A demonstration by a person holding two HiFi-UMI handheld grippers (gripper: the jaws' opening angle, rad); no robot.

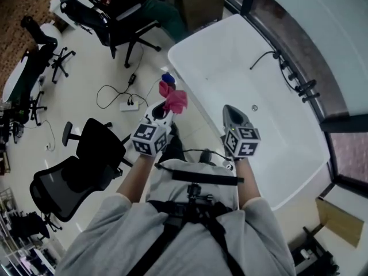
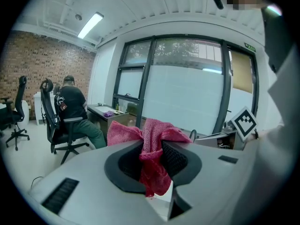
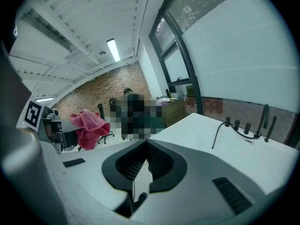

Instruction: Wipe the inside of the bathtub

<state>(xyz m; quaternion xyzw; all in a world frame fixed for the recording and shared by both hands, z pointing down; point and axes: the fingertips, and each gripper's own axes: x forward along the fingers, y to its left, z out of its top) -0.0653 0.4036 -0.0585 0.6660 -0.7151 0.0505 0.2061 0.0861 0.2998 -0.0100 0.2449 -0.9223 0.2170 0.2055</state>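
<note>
I had a black office chair (image 1: pixel 86 165) on the floor at the far left, with a white power strip (image 1: pixel 127 104) and its looped black cables lying on the pale floor beyond it. Next came the left hand-held gripper (image 1: pixel 167 111), held up off the floor just outside the long near edge of the white bathtub (image 1: pixel 230 50). Its jaws were pinching a crumpled pink-red cloth (image 1: pixel 174 99). In the left gripper view, that hand-held gripper (image 2: pixel 152 154) had the cloth (image 2: pixel 155 137) bunched between its pads, with folds spilling above and a tail hanging below. A seated person in a dark shirt (image 2: pixel 70 106) showed off to the left.

The right hand-held gripper (image 1: pixel 233 110) hung at the bathtub's long near edge, well apart from the cloth. In the right gripper view, its jaws (image 3: pixel 146 154) were pressed together with nothing between them. The bathtub's inside lay bare and white, and black tap fittings (image 1: pixel 300 86) stood on its far rim.
</note>
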